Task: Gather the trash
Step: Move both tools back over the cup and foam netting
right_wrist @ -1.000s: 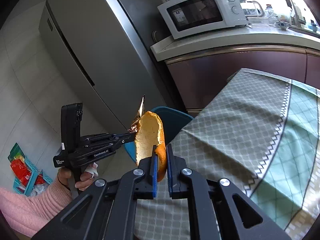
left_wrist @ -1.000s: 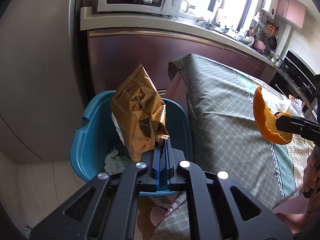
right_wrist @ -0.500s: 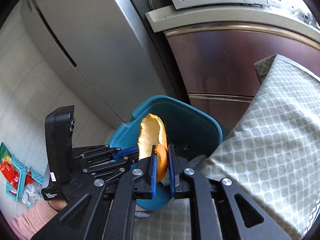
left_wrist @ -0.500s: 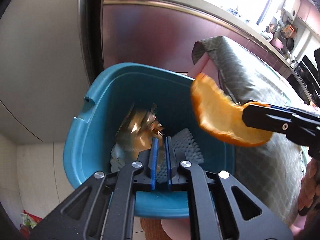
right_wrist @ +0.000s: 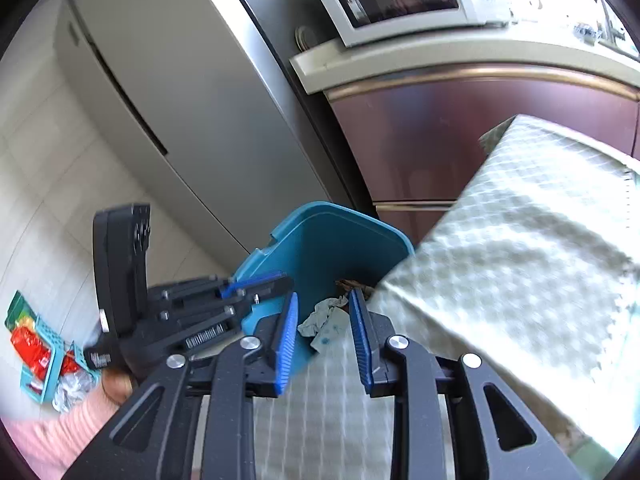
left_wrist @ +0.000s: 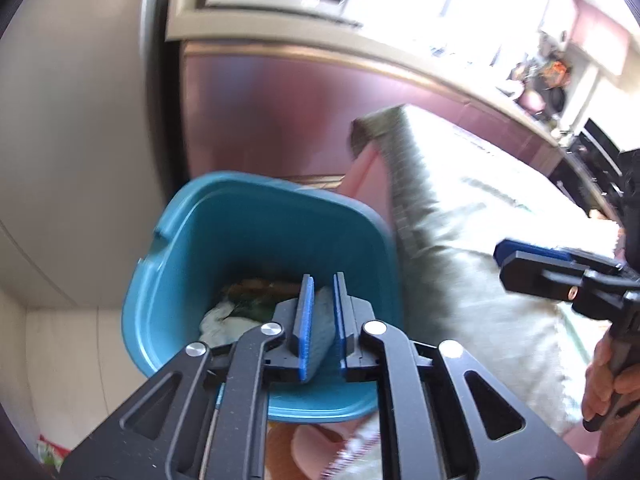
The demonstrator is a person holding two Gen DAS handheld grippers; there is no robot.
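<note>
- The blue bin sits in the lower middle of the left wrist view, on the floor between the fridge and the table with the checked cloth.
- Inside the bin lies the trash: crumpled whitish paper, something green and a brown-gold piece at the bottom. In the right wrist view a crumpled tissue shows in the bin, between the jaws.
- The left gripper has just been opening; its jaws stand a little apart above the bin and nothing is between them.
- The right gripper has also just been opening; its jaws are wider apart and empty.
- Judgement: this drop is done for both hands. No trash is visible on the part of the cloth that is in view, but the picture is blurred, so I cannot tell whether more is left.
</note>
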